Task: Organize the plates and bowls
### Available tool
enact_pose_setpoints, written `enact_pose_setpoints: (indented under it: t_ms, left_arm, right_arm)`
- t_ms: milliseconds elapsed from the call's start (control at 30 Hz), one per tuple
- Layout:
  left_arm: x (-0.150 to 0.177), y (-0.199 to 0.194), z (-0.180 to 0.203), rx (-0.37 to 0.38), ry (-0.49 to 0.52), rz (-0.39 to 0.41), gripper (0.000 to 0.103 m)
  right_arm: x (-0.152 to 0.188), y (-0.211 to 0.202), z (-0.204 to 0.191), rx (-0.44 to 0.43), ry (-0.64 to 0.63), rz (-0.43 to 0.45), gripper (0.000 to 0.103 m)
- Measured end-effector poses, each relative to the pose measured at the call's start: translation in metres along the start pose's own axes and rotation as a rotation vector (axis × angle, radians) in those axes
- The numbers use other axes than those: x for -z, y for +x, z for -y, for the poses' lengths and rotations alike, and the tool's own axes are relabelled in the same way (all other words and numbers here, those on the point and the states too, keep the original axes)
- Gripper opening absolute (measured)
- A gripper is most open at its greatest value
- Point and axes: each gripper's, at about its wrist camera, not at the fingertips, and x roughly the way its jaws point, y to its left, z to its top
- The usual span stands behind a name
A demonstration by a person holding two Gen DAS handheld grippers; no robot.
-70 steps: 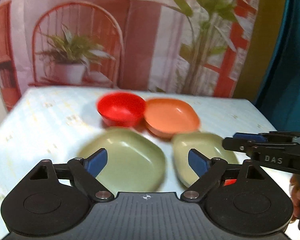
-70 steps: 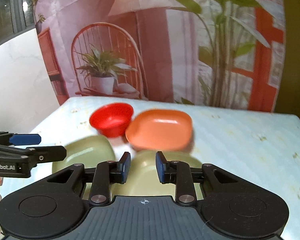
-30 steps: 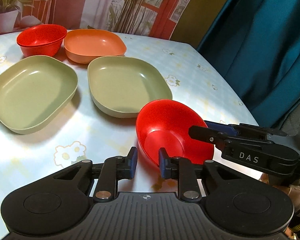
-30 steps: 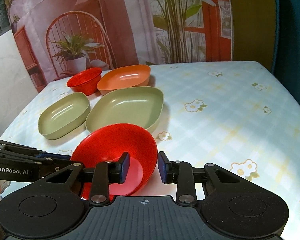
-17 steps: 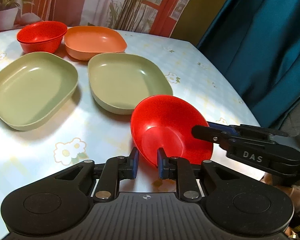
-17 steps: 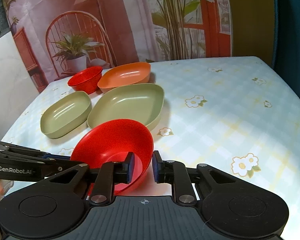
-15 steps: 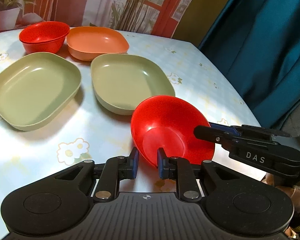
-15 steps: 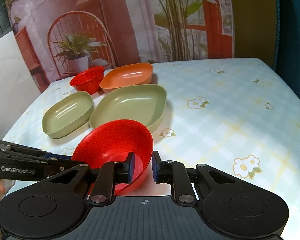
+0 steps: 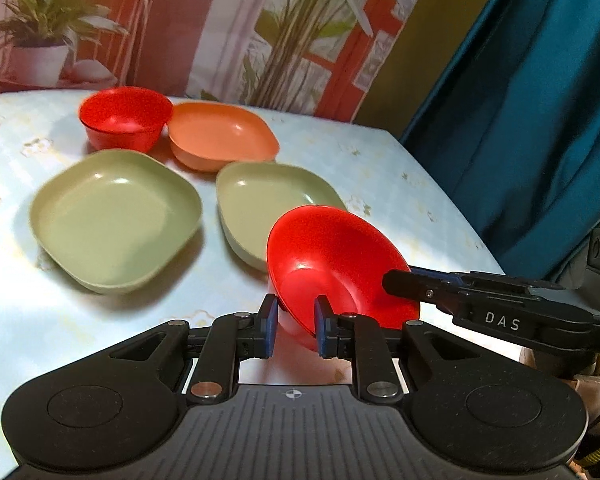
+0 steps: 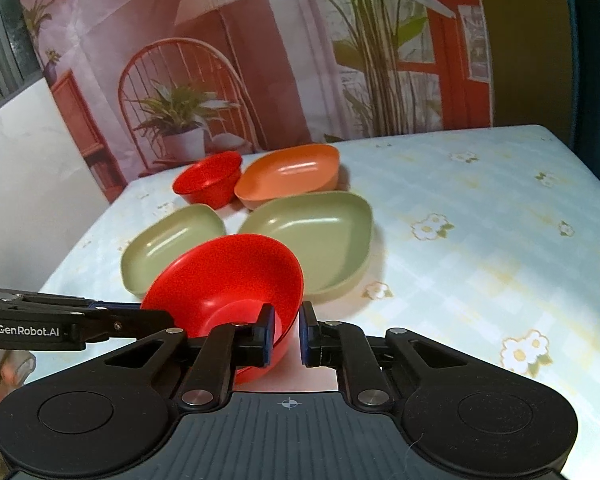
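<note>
A red bowl (image 9: 332, 256) (image 10: 228, 280) is held above the table, tilted, between both grippers. My left gripper (image 9: 294, 330) is shut on its near rim. My right gripper (image 10: 286, 334) is shut on its opposite rim. On the flowered tablecloth lie two green plates (image 9: 112, 216) (image 9: 268, 196), seen also in the right wrist view (image 10: 168, 244) (image 10: 320, 236). Behind them sit an orange plate (image 9: 220, 136) (image 10: 288, 176) and a second red bowl (image 9: 124, 118) (image 10: 208, 178).
The table's right edge (image 9: 452, 216) borders a teal curtain (image 9: 532, 100). A printed backdrop with a chair and plants (image 10: 188, 100) stands behind the table. A white wall (image 10: 24, 168) lies left of the table in the right wrist view.
Both grippers have lifted the red bowl off the table and tilted it, carrying it toward the other dishes. Both views have risen and swung toward the backdrop.
</note>
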Motion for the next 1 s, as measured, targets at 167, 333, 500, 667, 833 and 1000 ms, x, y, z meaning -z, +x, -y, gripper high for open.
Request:
enact_pose_setpoints:
  t_ms: [167,333,500,667,833,1000]
  left_arm:
    - [-0.012,-0.015,-0.01,-0.033,-0.003,0.039,0.021]
    - [-0.033,-0.029,-0.026,-0.081,-0.019,0.07,0.021]
    - [-0.059,-0.039,-0.046,-0.142,-0.032,0.111,0.021]
    - [-0.084,-0.041,-0.06,-0.197,-0.035,0.137,0.021]
    - [-0.113,-0.036,-0.08,-0.219,-0.055,0.179,0.021]
    - [-0.143,-0.021,-0.092,-0.25,-0.053,0.223,0.021]
  right_arm:
    - [-0.015,0.008,-0.012,-0.039,-0.011,0.0,0.012]
    - [-0.042,0.027,-0.027,-0.086,-0.031,0.005,0.012]
    - [-0.076,0.052,-0.049,-0.135,-0.068,0.013,0.012]
    - [-0.111,0.078,-0.073,-0.152,-0.125,0.026,0.012]
    - [-0.147,0.108,-0.085,-0.159,-0.124,0.04,0.012]
    - [-0.177,0.139,-0.089,-0.15,-0.113,0.052,0.012]
